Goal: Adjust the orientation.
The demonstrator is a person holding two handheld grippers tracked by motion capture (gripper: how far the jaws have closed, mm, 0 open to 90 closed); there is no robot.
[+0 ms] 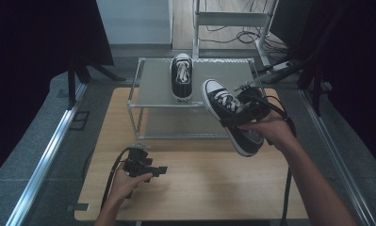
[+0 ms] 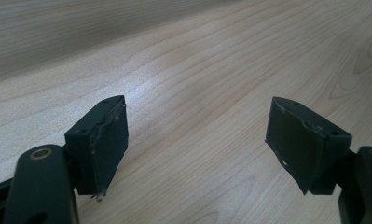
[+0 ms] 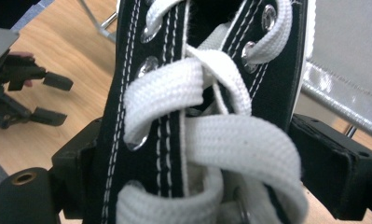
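A black sneaker with white laces (image 1: pixel 225 113) hangs in the air at the front right corner of the metal rack (image 1: pixel 150 96), toe toward the rack. My right gripper (image 1: pixel 244 115) is shut on its laced middle. In the right gripper view the sneaker's tongue and laces (image 3: pixel 207 121) sit between the black jaws. A matching second sneaker (image 1: pixel 181 77) stands on the rack's top shelf, toe toward me. My left gripper (image 1: pixel 161 170) rests low over the wooden table (image 1: pixel 200 188) at the front left, open, nothing between its pads (image 2: pixel 106 140).
The rack has a frosted top and a lower shelf (image 1: pixel 185 125) under it. Dark curtains flank the table; cables (image 1: pixel 232 33) lie on the floor behind. In the right gripper view the left gripper (image 3: pixel 44 98) shows at the far left.
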